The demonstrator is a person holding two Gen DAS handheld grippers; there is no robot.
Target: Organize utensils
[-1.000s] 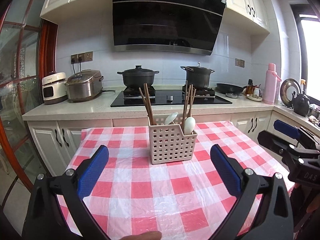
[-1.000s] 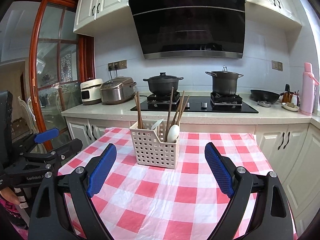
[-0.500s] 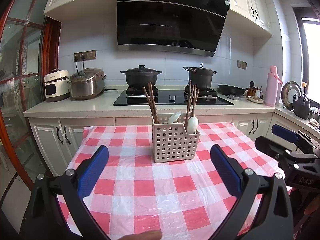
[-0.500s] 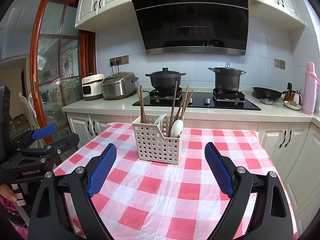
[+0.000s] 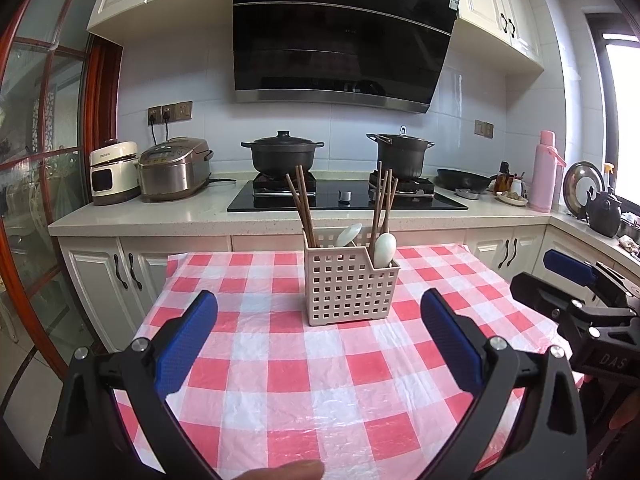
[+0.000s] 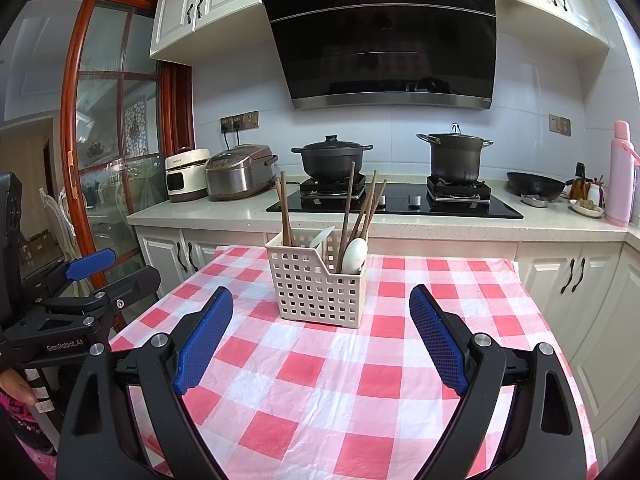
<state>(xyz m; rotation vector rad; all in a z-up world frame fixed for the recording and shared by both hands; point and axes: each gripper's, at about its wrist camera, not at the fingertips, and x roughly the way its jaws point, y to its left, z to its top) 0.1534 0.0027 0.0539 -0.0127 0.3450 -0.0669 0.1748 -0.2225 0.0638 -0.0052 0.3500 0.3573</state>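
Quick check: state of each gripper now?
Left gripper: open, holding nothing.
Right gripper: open, holding nothing.

Light: daylight is flooding in, overexposing the window (image 5: 624, 120) at the right edge | Glare: sheen is showing on the plastic tablecloth (image 5: 340, 400) and glossy range hood (image 6: 384, 40) | Focus: both views are staying sharp | Distortion: fisheye is bending the cabinets (image 6: 200, 4), corners are darkening to black

You've got a beige perforated basket (image 5: 351, 288) standing upright on the checkered table (image 5: 280, 380), brown chopsticks (image 5: 302, 204) and white spoons (image 5: 385, 249) poking out.
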